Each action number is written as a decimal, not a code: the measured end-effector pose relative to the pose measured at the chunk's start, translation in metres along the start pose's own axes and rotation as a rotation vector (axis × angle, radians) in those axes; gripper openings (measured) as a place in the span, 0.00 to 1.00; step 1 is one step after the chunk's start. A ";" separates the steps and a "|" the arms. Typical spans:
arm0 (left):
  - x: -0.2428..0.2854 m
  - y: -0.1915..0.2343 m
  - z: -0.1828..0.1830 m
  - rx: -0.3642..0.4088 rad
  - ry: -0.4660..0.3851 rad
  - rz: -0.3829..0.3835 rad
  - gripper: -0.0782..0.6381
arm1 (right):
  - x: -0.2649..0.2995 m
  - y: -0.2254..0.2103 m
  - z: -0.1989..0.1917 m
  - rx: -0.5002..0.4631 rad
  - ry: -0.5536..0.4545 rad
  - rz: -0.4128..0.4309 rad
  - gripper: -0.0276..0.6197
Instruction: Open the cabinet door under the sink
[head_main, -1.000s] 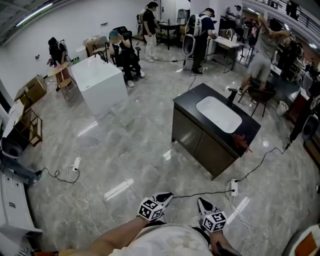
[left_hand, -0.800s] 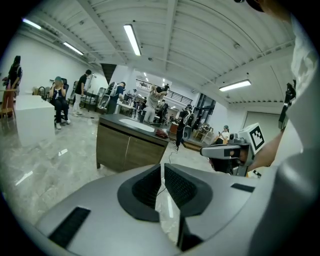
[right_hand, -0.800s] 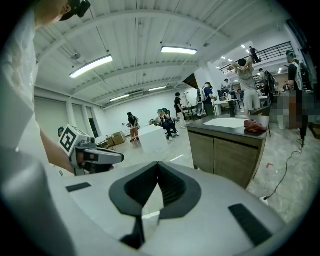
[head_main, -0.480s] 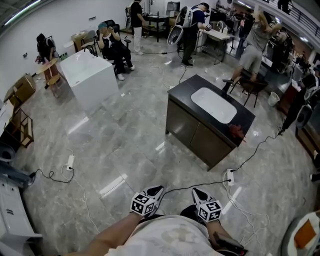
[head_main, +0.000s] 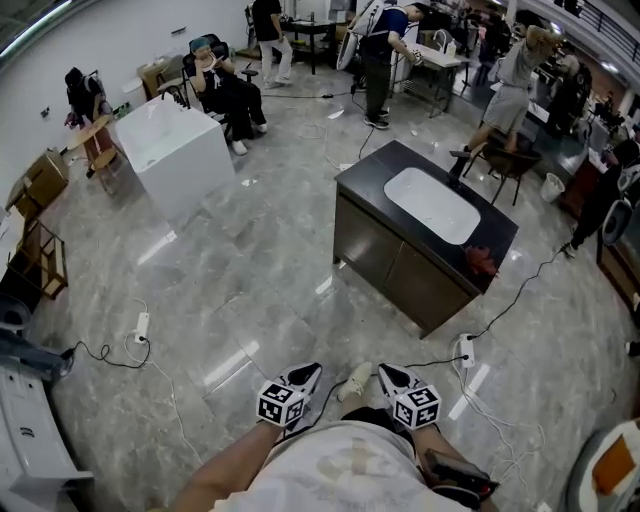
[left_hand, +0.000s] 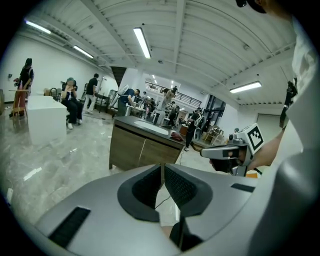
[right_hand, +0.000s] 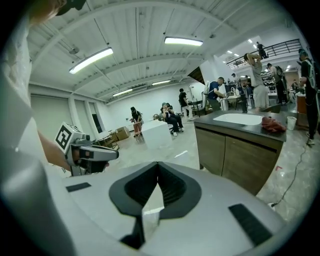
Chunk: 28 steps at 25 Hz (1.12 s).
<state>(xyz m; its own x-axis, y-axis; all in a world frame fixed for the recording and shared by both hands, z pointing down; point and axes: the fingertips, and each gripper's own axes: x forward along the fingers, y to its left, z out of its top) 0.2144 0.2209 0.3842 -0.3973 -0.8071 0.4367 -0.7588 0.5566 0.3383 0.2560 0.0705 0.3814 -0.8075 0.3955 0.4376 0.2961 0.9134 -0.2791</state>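
Brown wood-grain cabinet doors, flat and closed under a glossy black counter, stand far right of me. My left gripper is nearly closed and my right gripper is pinched together, both empty.

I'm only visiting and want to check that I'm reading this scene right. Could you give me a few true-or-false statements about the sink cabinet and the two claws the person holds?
1. The doors of the cabinet under the sink are closed. True.
2. The red cloth lies inside the basin. False: it lies on the black counter, beside the basin.
3. The right claw grips a cabinet door. False: it is shut on nothing, well short of the cabinet.
4. The left claw holds nothing. True.
5. A power strip lies on the floor near the cabinet's corner. True.
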 end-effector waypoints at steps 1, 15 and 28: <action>0.005 0.006 0.001 -0.006 0.009 0.009 0.15 | 0.008 -0.002 0.002 -0.004 0.006 0.017 0.06; 0.124 0.079 0.091 0.019 0.065 0.017 0.15 | 0.116 -0.130 0.085 0.020 0.005 0.011 0.06; 0.218 0.107 0.139 0.066 0.154 0.006 0.15 | 0.169 -0.222 0.105 0.037 0.065 -0.033 0.06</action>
<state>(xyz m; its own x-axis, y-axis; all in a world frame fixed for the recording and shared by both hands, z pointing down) -0.0255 0.0766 0.3995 -0.3221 -0.7610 0.5631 -0.7907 0.5433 0.2821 0.0001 -0.0750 0.4279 -0.7816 0.3717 0.5010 0.2499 0.9224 -0.2945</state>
